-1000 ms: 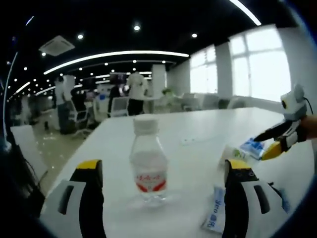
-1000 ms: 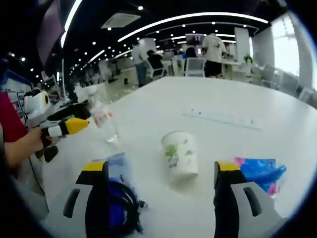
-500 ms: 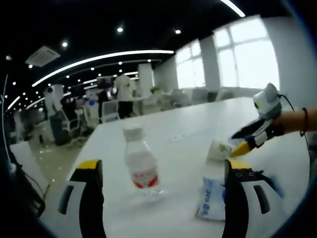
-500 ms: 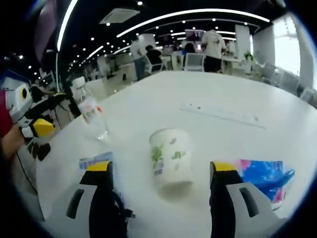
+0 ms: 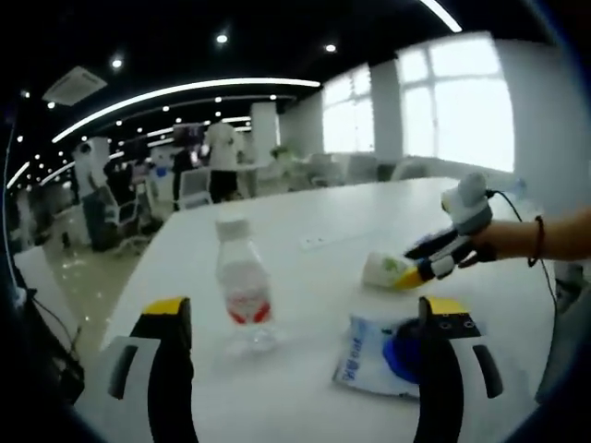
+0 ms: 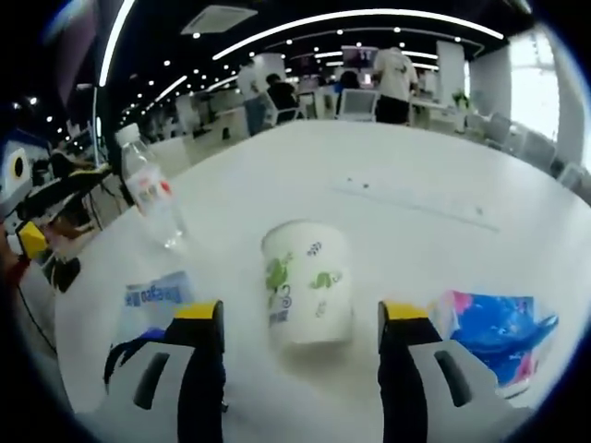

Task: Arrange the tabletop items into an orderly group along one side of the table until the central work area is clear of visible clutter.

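A clear water bottle [image 5: 242, 286] with a white cap and red label stands on the white table [image 5: 305, 231], ahead of my open left gripper [image 5: 305, 309] and a little left of its middle. The bottle [image 6: 150, 198] also stands at the left of the right gripper view. A white paper cup [image 6: 305, 293] with green print sits between the jaws of my open right gripper [image 6: 300, 316], with a gap on each side. From the left gripper view, the cup [image 5: 381, 269] lies at the tips of the right gripper [image 5: 427, 268], held by a hand.
A blue-and-white packet [image 5: 369, 365] with a dark blue item [image 5: 404, 351] lies by the left gripper's right jaw; the packet [image 6: 152, 297] also sits left of the cup. A blue-and-pink packet [image 6: 499, 323] lies to the right. People and office chairs stand beyond the table's far edge.
The right gripper has moved forward, so the cup now sits between its jaws. The left gripper view has drawn back and swung, leaving the bottle smaller and further left.
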The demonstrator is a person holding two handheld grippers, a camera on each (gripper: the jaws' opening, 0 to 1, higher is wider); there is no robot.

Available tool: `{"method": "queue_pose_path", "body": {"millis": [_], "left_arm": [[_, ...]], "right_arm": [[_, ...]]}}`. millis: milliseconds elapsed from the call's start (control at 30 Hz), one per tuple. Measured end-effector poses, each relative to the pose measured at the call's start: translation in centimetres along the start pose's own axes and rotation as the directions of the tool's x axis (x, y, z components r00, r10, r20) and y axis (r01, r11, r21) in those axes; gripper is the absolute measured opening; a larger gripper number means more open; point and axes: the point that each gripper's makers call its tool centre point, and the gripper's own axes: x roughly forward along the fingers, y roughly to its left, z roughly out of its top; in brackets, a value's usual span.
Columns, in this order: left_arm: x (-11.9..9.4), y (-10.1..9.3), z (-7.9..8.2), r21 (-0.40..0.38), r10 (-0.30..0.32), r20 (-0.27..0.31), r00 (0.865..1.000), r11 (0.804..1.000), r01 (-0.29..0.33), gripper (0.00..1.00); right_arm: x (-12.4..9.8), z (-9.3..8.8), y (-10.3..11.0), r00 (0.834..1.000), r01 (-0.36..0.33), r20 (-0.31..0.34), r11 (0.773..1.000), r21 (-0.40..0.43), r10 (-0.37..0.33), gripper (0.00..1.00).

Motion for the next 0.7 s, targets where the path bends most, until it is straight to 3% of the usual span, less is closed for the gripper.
{"method": "queue_pose_path", "body": {"millis": [67, 200, 333, 567, 700], "left_arm": [[-0.2, -0.2, -0.2, -0.027, -0.008, -0.007, 1.000, 1.000, 0.008, 0.99], [-0.6, -0.3, -0.4, 0.013, -0.003, -0.020, 1.000, 1.000, 0.003, 0.99], [-0.8, -0.3, -0.7, 0.002, -0.005, -0.036, 0.999, 1.000, 0.005, 0.99], [-1.0, -0.7, -0.7, -0.003, -0.019, -0.041, 0.999, 1.000, 0.019, 0.99], [-1.2, -0.6, -0.3, -0.006, -0.018, -0.037, 0.999, 1.000, 0.018, 0.99]], "right_arm": [[0.1, -0.2, 0.0, 1.000, 0.002, -0.008, 1.000, -0.003, -0.002, 0.60], [0.2, -0.5, -0.2, 1.000, 0.012, -0.019, 1.000, 0.002, -0.012, 0.51], [0.3, -0.8, -0.2, 0.999, 0.022, -0.030, 1.000, 0.008, -0.022, 0.40], [0.1, -0.8, -0.1, 0.999, 0.021, -0.029, 0.999, 0.027, -0.020, 0.38], [-0.6, 0.6, 0.7, 1.000, 0.001, 0.025, 1.000, 0.010, -0.001, 0.37]]}}
